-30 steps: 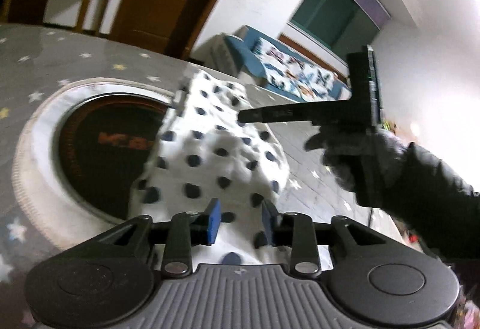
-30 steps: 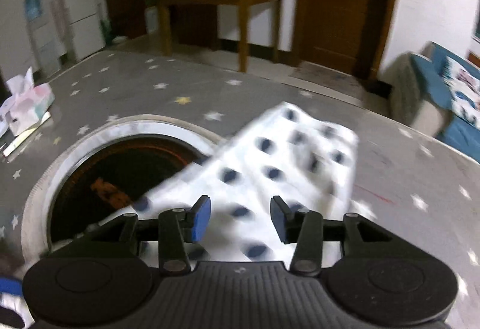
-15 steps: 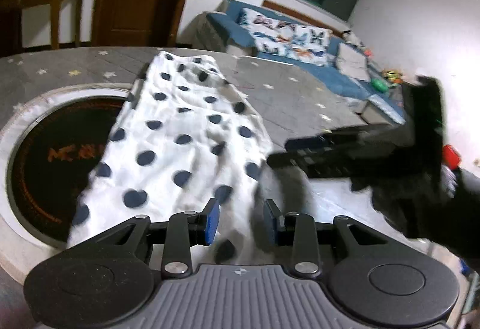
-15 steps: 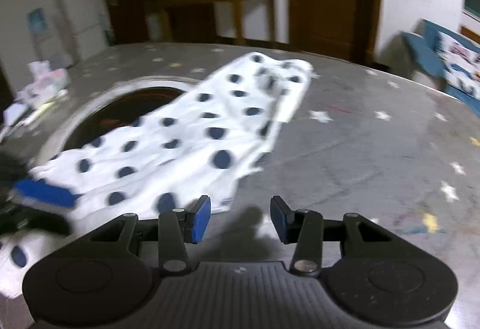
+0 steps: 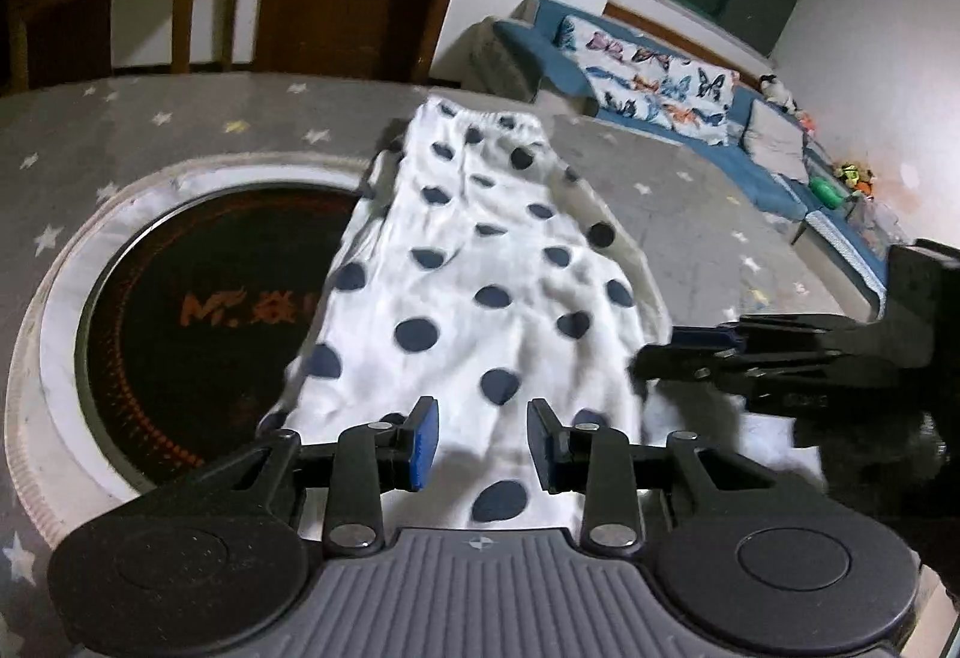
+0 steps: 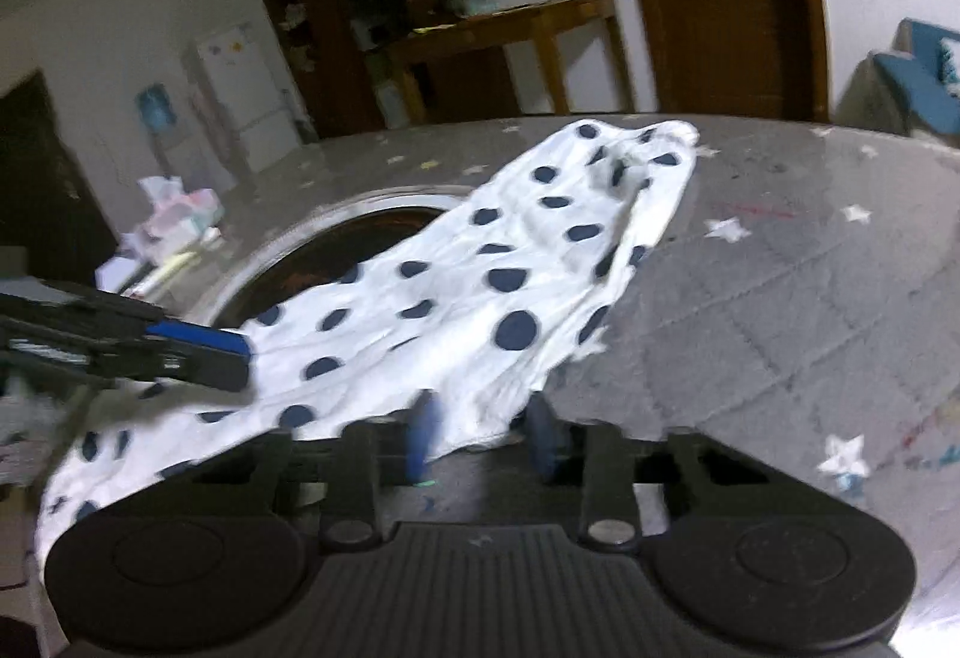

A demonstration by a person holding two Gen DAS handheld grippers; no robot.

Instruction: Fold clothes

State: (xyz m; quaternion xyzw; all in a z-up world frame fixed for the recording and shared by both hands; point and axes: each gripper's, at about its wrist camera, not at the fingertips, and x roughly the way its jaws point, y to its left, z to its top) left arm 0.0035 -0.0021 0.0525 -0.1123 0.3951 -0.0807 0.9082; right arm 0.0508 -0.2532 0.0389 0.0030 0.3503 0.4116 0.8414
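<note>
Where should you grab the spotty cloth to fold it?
Probably the near hem of the spotty cloth, one corner per gripper, coming in low from the near side. It lies flat and long, with its gathered end far away.

Polka-dot garment (image 6: 480,292) on starred table (image 6: 810,298), right hand-held gripper (image 6: 480,433) parted

left gripper (image 5: 482,443): black linkage arms, silver screws, blue pads, ribbed grey housing with a small crosshair mark
right gripper (image 6: 483,439): same black build, blue pads blurred, lower centre of frame
</note>
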